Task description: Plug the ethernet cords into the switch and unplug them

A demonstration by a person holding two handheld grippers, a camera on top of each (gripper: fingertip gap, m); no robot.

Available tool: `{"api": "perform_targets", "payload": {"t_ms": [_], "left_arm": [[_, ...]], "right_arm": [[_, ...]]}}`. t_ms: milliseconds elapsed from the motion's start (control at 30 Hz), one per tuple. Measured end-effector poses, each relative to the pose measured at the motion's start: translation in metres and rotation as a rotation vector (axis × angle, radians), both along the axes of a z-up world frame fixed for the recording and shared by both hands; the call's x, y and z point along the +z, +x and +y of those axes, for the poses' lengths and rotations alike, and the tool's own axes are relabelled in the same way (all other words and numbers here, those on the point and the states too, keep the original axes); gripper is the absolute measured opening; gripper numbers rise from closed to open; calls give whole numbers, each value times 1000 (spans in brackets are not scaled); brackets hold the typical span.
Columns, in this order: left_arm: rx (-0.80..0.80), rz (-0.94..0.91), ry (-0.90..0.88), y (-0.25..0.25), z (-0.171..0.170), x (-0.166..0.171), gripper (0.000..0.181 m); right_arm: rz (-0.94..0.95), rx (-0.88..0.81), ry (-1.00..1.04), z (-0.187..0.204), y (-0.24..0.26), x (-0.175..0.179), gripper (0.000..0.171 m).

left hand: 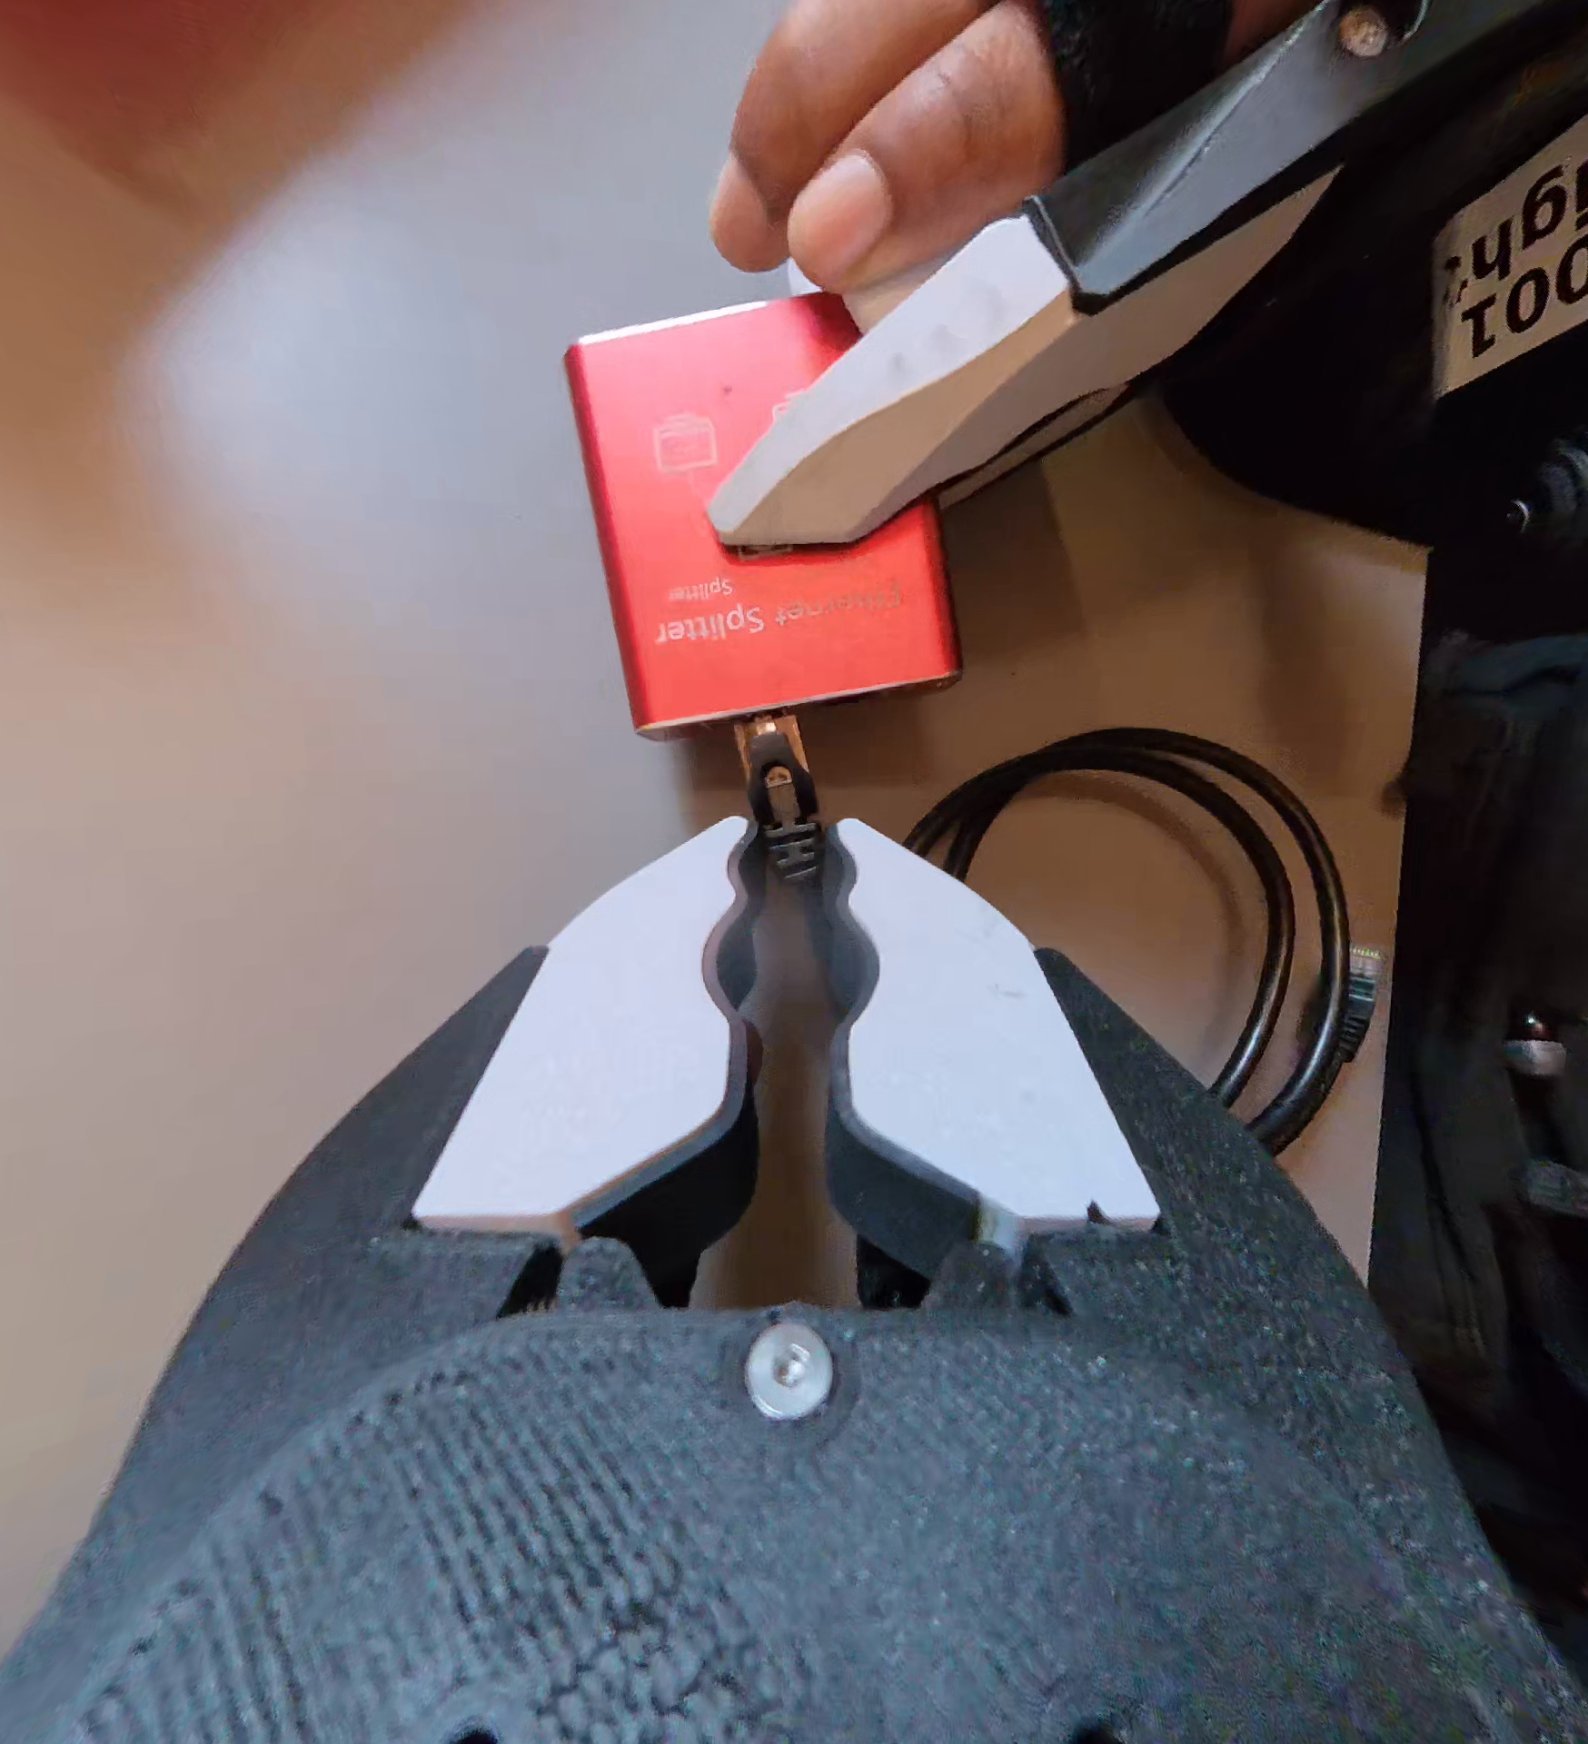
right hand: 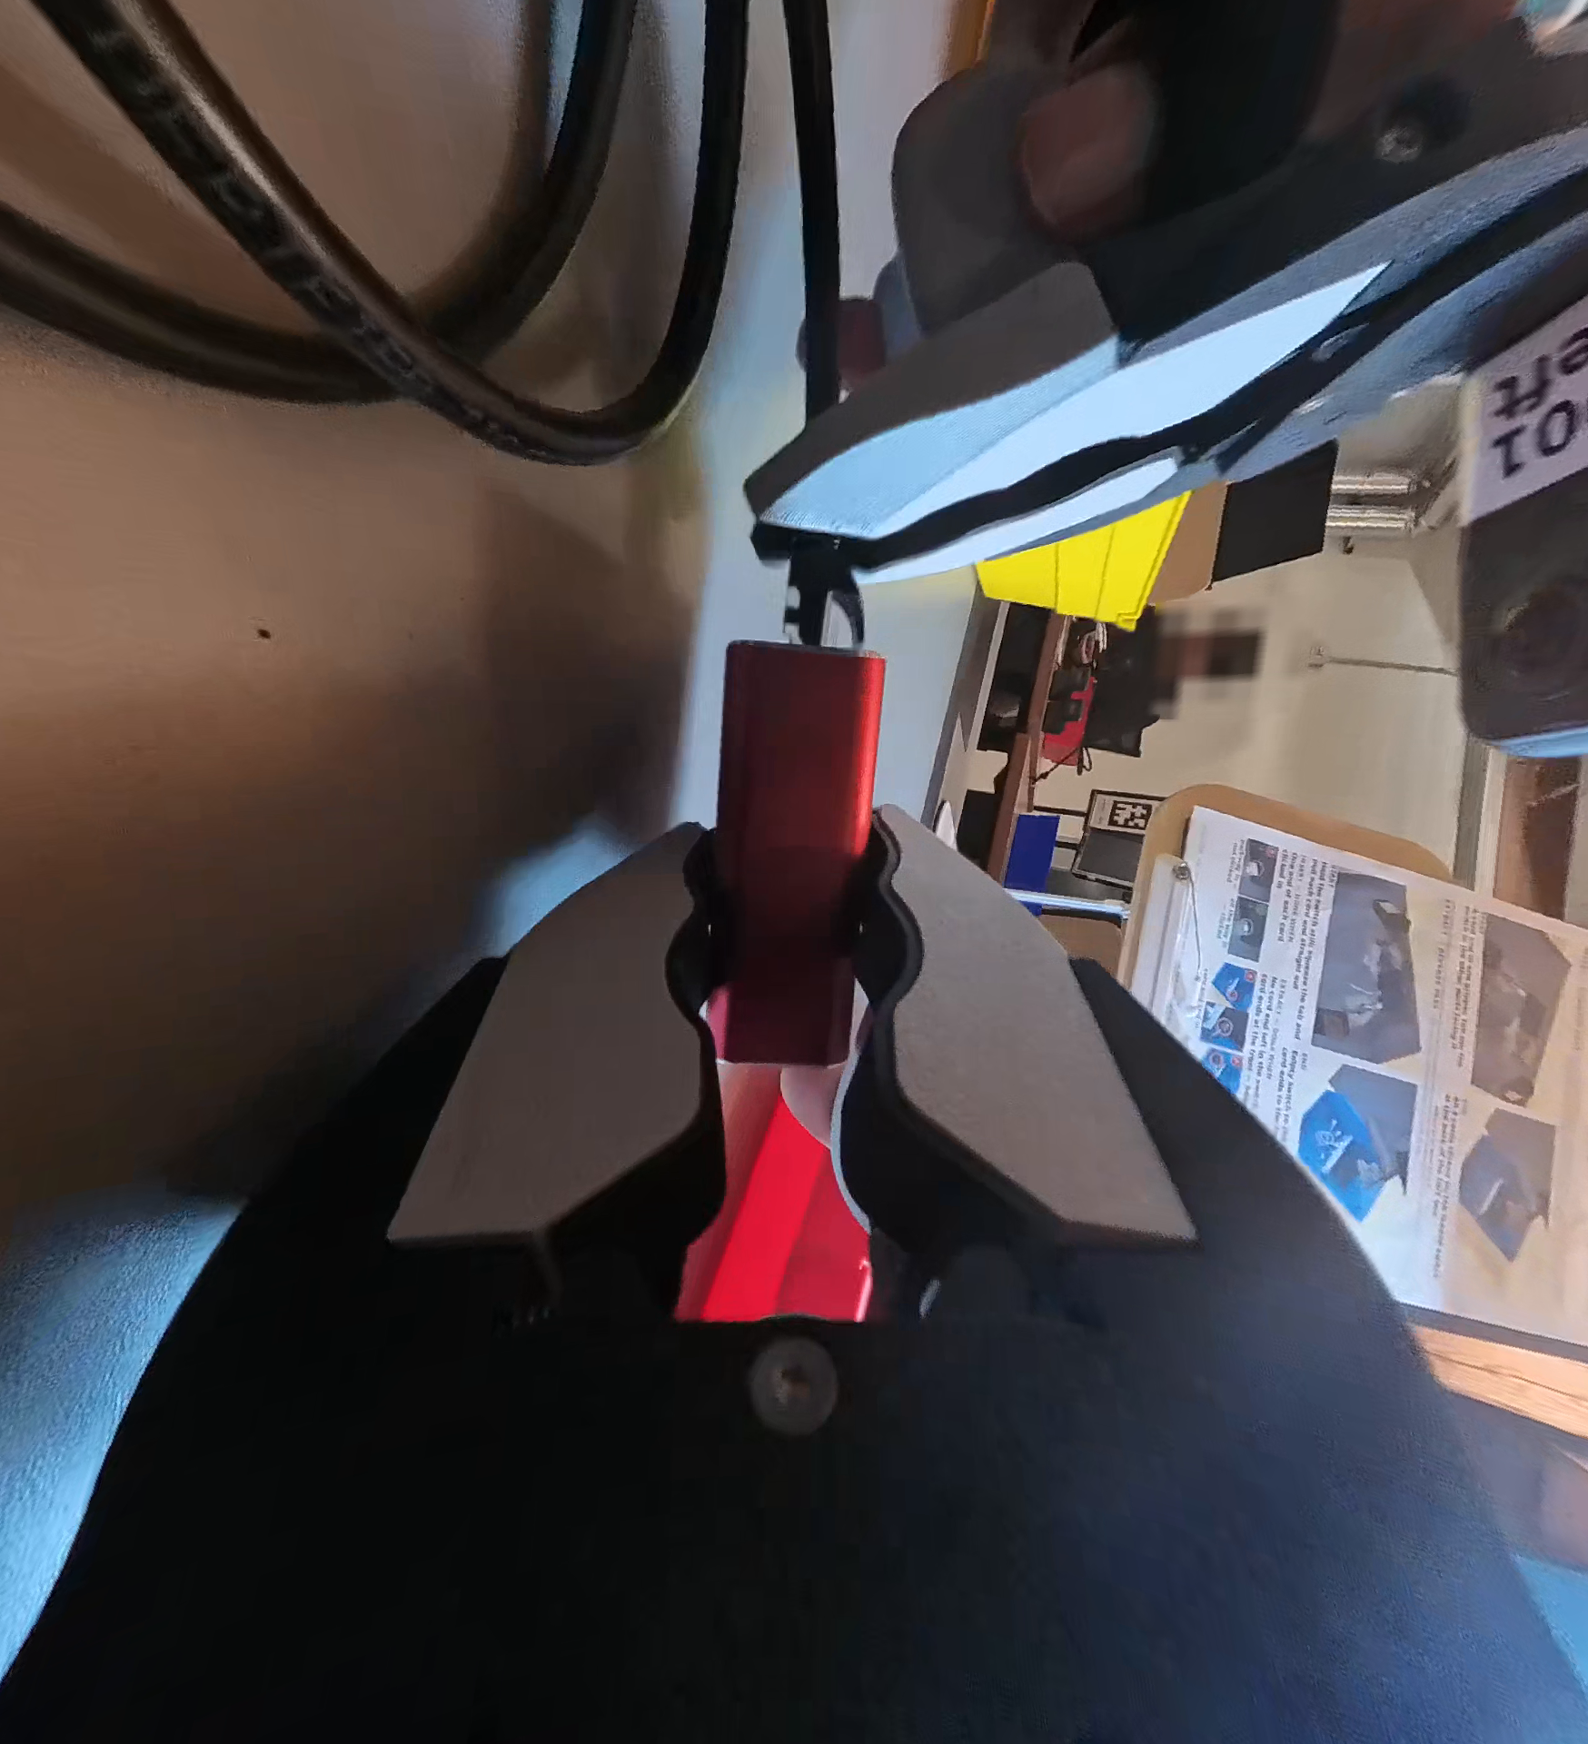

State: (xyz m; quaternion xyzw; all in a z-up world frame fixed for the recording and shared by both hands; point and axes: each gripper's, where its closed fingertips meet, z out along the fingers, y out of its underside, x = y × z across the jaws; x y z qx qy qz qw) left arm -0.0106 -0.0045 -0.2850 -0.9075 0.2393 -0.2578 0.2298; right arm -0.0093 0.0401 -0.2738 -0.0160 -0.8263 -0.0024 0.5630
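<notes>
Left tool [left hand: 788,835] pinches black ethernet plug [left hand: 779,788], seated in near end of red metal switch box [left hand: 762,566]. Right tool [right hand: 785,849] clamps box's far end. Plug axis runs straight along left tool.

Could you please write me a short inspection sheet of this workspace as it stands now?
Surface: plain beige tabletop.
Job's things: small red metal switch box, held off the tabletop; black ethernet plug at its port, seating not clear.
Clutter: nothing seen.
Grippers: left claw shut on the plug; right claw shut on the box.
Cables: black cord coiled on the tabletop.
Surroundings: printed instruction sheet, yellow bin.
</notes>
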Motion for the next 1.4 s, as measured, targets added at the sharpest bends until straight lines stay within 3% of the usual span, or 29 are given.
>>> {"api": "perform_targets", "payload": {"t_ms": [167,367,600,967,1200,1400], "left_arm": [[-23,44,22,-7,-1,0,10],[55,-17,106,-9,6,32,11],[68,-114,109,-7,1,41,11],[-44,-75,55,12,-9,28,10],[50,-100,97,-2,5,30,11],[76,-187,100,-15,2,32,11]], "right_arm": [[3,68,-45,-25,4,9,25],[69,-20,-134,-4,-4,32,27],[77,-91,-182,14,-9,28,33],[23,-3,-140,0,1,13,28],[23,-90,-186,16,-9,16,29],[36,-35,-220,4,-2,21,30]]}}
